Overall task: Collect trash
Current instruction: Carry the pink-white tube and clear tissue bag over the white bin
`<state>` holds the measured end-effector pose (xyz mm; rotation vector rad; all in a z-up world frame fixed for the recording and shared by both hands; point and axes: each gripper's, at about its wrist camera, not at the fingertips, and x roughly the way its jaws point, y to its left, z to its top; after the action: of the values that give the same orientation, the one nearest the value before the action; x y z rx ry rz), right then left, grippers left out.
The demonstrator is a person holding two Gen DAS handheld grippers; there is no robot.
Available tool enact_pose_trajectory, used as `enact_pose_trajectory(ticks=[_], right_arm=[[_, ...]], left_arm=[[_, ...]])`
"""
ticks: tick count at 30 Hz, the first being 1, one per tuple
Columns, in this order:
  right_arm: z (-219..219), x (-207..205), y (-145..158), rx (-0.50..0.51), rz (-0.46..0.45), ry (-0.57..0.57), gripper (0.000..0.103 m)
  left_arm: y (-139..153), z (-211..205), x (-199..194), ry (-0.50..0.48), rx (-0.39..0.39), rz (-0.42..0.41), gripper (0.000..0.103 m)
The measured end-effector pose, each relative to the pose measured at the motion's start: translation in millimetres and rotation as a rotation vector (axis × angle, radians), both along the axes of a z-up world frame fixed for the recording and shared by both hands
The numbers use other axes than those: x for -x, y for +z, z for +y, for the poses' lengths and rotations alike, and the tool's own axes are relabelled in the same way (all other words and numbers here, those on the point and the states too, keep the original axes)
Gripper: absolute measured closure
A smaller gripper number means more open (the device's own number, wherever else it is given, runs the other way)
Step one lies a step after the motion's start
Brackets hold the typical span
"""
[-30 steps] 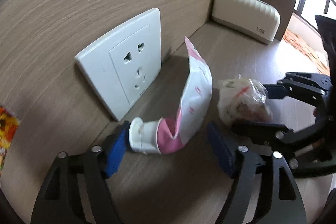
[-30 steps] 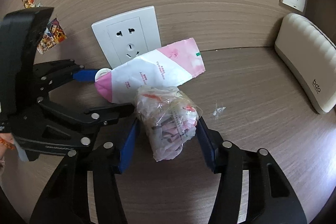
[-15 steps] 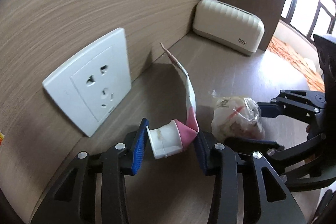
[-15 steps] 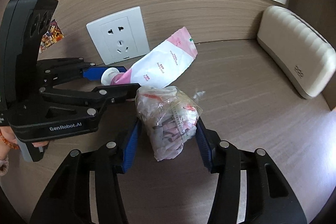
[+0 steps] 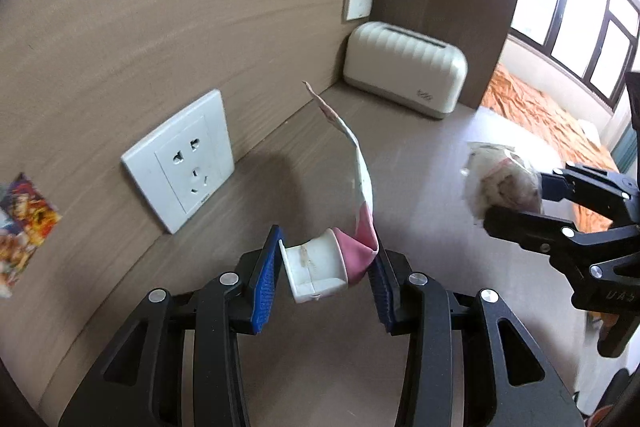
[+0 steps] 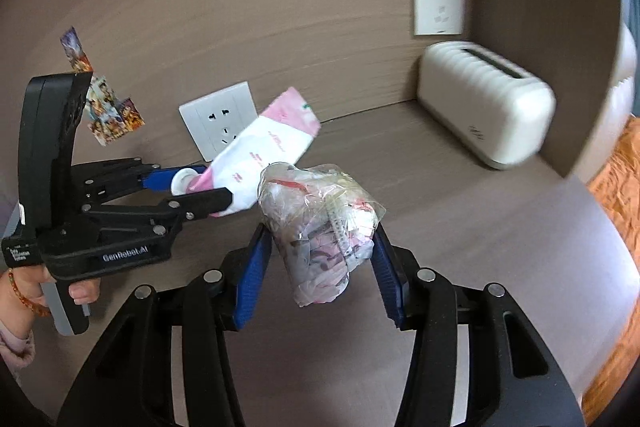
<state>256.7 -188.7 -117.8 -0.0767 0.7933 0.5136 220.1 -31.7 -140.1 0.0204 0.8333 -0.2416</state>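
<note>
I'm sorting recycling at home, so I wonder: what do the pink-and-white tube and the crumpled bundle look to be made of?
The tube looks like soft, glossy plastic with a hard white cap: its squeezed body curls limply.
The bundle seems thin clear plastic film, shiny and wrinkled, with scraps showing through; what they are I cannot tell.

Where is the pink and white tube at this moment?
The pink and white tube is held by its cap end in the left gripper, lifted above the desk, in front of the wall socket.
</note>
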Motion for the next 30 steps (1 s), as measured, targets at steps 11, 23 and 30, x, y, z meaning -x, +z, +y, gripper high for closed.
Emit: enact_pose_trajectory(ticks=[11, 23, 30], right_arm=[[-102, 84, 19, -0.001, -0.03, -0.184, 0.052], [-207, 187, 38, -0.014, -0.047, -0.448, 0.052], [-265, 234, 24, -0.004, 0.006, -0.556, 0.052]], left_arm=[[46, -75, 60, -0.103, -0.032, -0.048, 0.063], [50, -213, 121, -0.411, -0.021, -0.041, 0.063], [30, -291, 150, -0.527, -0.022, 0.009, 0.063]])
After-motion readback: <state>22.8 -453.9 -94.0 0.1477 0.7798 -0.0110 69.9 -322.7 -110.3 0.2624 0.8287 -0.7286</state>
